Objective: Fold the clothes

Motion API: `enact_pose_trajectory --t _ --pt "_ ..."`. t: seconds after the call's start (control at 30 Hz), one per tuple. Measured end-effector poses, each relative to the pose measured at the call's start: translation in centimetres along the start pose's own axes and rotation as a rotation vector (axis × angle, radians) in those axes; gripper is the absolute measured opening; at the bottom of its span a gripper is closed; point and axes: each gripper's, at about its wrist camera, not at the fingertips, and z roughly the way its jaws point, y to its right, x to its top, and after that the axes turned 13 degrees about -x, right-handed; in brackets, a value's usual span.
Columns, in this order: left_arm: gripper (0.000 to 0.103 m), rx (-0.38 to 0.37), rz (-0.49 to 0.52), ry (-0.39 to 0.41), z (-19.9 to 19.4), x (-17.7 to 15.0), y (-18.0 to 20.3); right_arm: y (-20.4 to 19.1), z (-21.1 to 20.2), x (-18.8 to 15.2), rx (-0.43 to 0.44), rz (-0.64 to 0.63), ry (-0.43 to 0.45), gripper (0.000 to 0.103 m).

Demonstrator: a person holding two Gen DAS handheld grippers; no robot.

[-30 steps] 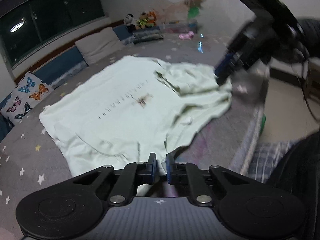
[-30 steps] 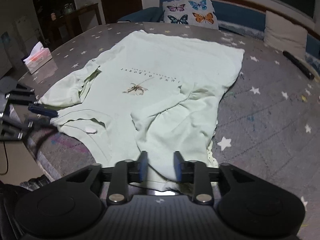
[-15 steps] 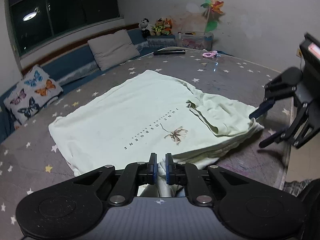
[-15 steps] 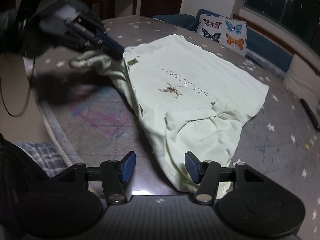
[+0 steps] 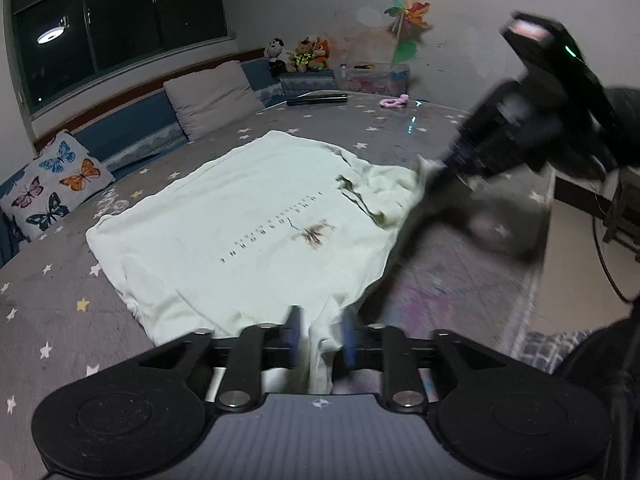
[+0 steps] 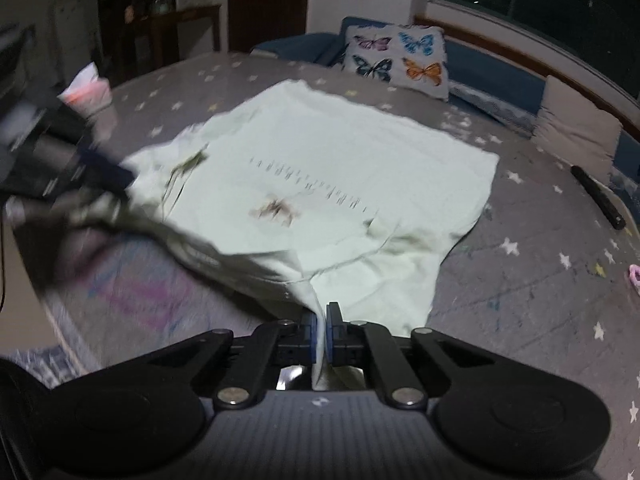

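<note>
Left wrist view: the pale T-shirt [image 5: 248, 220] is spread on a star-patterned grey surface [image 5: 60, 312]; butterfly cushion [image 5: 52, 184] behind. Cloth is clamped by the right gripper [image 6: 320, 330]; the left gripper [image 5: 320, 338] is parted around a fold.

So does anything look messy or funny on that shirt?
Yes. The pale green shirt lies mostly flat, but its near end is bunched and lifted where the right tongs pinch it, and a sleeve is crumpled over the front.

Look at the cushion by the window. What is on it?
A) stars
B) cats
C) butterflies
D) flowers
C, the white cushion beside the blue bench under the window is printed with colourful butterflies; it also shows in the left view, past the pale green shirt.
</note>
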Motion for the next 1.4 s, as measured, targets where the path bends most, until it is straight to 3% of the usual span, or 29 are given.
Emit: enact_pose_trajectory --t 0.2,0.5,0.53,0.6,0.7,0.93,1.2,1.4 --pt "0.057 0.058 0.058 -0.007 -1.0 -2.0 2.2 0.5 -0.7 2.0 -0.017 0.025 0.062 0.004" --pt "0.056 0.126 0.111 -0.085 1.6 -3.4 2.4 0.4 -1.3 3.6 -0.016 0.05 0.102 0.004" --pt "0.053 0.12 0.107 -0.085 1.7 -3.4 2.1 0.4 -1.3 3.7 -0.016 0.05 0.105 0.004" --pt "0.021 0.107 0.099 -0.083 1.8 -3.4 1.7 0.4 -1.4 3.7 -0.02 0.051 0.11 0.004" --pt "0.003 0.097 0.079 -0.074 1.6 -3.2 0.9 0.5 -1.3 3.6 -0.024 0.061 0.108 0.003" --pt "0.002 0.121 0.076 0.003 -2.0 -1.7 1.3 0.5 -2.9 2.8 -0.021 0.076 0.134 0.002" --pt "0.002 0.107 0.075 0.029 -7.0 -1.2 4.1 0.4 -7.8 1.0 0.011 0.085 0.169 0.002" --pt "0.002 0.159 0.109 0.063 -8.3 1.0 3.0 0.0 -11.7 0.3 0.029 0.073 0.203 0.002"
